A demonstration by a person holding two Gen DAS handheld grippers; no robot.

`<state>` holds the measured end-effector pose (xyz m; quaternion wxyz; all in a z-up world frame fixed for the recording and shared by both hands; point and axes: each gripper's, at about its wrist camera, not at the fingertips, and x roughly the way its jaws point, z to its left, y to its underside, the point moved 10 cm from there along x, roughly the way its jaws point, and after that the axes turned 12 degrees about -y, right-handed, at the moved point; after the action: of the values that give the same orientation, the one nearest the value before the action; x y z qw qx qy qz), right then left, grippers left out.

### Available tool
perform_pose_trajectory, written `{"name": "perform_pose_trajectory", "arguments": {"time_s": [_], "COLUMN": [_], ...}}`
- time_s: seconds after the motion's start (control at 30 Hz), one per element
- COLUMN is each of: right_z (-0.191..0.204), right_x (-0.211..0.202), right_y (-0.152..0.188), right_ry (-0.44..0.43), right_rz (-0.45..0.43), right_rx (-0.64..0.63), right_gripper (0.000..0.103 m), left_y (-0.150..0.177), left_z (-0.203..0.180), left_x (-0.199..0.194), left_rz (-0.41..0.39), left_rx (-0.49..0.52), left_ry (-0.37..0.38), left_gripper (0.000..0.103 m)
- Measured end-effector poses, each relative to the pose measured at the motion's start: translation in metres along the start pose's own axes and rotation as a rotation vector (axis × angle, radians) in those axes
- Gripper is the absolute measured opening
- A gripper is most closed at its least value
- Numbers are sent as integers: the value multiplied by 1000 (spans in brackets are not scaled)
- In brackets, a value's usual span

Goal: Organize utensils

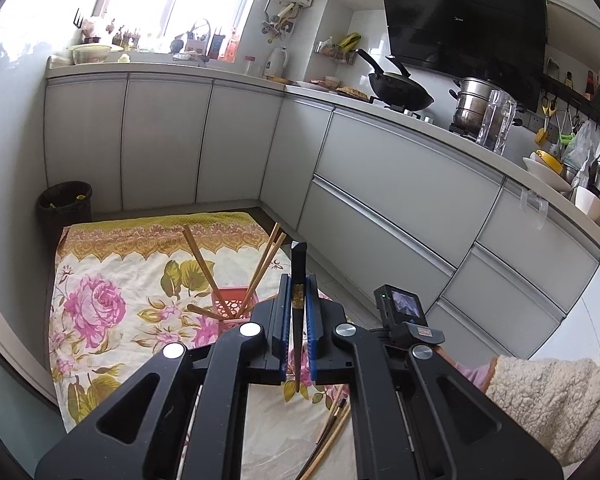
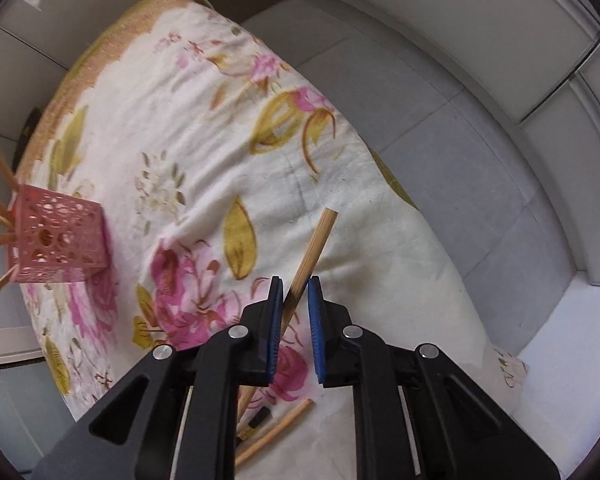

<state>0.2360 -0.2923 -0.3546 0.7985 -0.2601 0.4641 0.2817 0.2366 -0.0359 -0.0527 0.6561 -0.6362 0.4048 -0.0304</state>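
Observation:
My left gripper [image 1: 298, 280] is shut on a black chopstick [image 1: 299, 264] that stands upright between its blue pads, above the floral cloth [image 1: 112, 280]. A red perforated holder [image 1: 236, 306] just left of it has several bamboo chopsticks leaning out. My right gripper [image 2: 296, 284] points steeply down at the cloth [image 2: 204, 128]. A bamboo chopstick [image 2: 314, 244] lies slanted between its jaws. It touches the left pad, and a gap shows to the right pad. The holder [image 2: 56, 240] stands far to the left there. More loose chopsticks [image 2: 276, 428] lie below the fingers.
Grey kitchen cabinets [image 1: 380, 184] run along the back and right, with a worktop holding a wok [image 1: 400, 90] and pots. A black bin [image 1: 64, 204] sits in the floor's corner. A person's fleece sleeve [image 1: 552, 396] is at the lower right. Loose chopsticks [image 1: 332, 432] lie under my left gripper.

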Motion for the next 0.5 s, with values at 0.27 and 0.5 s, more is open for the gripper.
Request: {"name": "perform_pose_trajectory", "arguments": {"time_s": [0.27,0.5], "right_z": [69,108], "right_x": [-89,-149], "right_y": [17,52], "right_ry": [-253,-336], "right_rz": [-307,-410], "right_rx": [-188,-353], "right_gripper": [8,8], "left_y": [8,17], "left_z": [-4,-13], "left_x": [10,19], "left_rz": [3,42], "left_rx": [-8,-22], "left_ry": [-56,-93], "left_gripper": [6,6]}}
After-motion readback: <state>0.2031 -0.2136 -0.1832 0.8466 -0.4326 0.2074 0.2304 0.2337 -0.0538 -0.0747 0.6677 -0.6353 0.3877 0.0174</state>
